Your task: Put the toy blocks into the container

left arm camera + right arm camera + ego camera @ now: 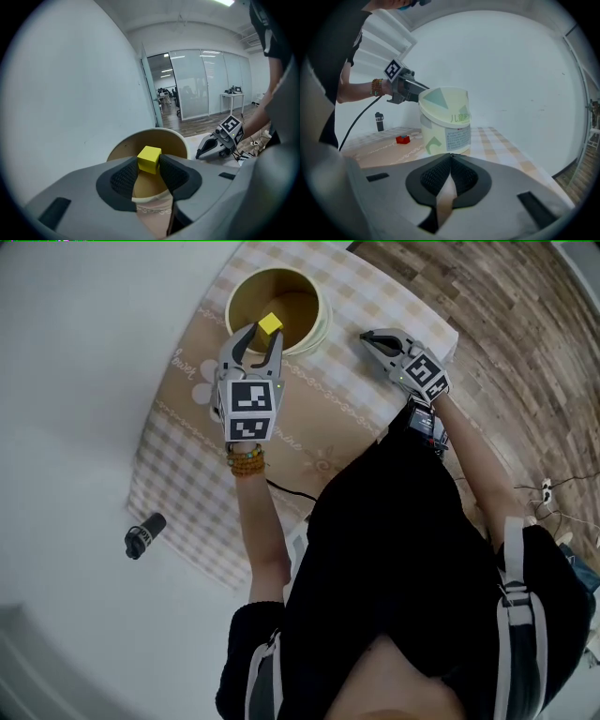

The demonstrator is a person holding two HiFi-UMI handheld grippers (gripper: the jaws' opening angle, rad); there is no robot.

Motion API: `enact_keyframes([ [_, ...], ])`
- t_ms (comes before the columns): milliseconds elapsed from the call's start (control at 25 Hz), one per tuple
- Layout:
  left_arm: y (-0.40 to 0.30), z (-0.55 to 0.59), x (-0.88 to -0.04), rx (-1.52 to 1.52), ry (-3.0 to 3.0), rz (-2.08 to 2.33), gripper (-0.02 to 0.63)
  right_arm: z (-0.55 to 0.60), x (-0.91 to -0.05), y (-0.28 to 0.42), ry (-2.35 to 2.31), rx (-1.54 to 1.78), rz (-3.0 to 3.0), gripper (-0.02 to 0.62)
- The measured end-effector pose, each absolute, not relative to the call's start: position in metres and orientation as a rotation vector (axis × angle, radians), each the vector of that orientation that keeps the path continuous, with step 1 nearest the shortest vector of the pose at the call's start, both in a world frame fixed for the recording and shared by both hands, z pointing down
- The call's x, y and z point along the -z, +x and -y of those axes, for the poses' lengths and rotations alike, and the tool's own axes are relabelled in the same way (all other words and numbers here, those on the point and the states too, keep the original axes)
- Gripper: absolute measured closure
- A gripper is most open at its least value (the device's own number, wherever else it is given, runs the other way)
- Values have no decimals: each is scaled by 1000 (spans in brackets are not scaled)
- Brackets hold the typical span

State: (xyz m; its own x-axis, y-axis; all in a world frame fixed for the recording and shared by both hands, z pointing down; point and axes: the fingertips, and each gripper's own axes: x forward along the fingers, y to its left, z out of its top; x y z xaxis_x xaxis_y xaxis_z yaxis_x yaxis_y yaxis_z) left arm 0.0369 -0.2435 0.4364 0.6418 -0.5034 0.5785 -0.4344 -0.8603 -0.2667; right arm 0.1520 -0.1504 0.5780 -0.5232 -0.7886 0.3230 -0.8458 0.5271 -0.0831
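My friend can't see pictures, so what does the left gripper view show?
A yellow block is pinched between the jaws of the left gripper, right over the open top of a round container. Beyond it on the right is the right gripper, jaws together.

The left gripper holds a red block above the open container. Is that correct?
Not quite. The block in the left gripper is yellow, not red; the left gripper view shows it. It is held above the open container.

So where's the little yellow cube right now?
Head view, upper middle: the yellow cube is pinched in the left gripper, over the mouth of the round cream container.
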Motion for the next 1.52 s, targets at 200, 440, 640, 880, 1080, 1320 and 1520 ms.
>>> enact_keyframes([
  [200,42,250,-440,1025,-2777,-808,456,149,-577,153,1380,-341,2527,589],
  [440,42,255,-440,1018,-2769,-839,453,150,-576,154,1386,-342,2534,589],
  [640,41,256,-440,1011,-2767,-848,453,150,-576,154,1390,-349,2542,589],
  [880,40,255,-439,1003,-2765,-852,457,150,-575,154,1390,-345,2541,589],
  [1080,36,254,-435,950,-2758,-905,454,149,-576,154,1384,-346,2544,589],
  [1320,-11,257,-412,753,-2758,-1199,456,149,-578,155,1377,-347,2536,589],
  [1520,-77,252,-425,730,-2733,-1432,456,150,-579,152,1372,-344,2521,590],
])
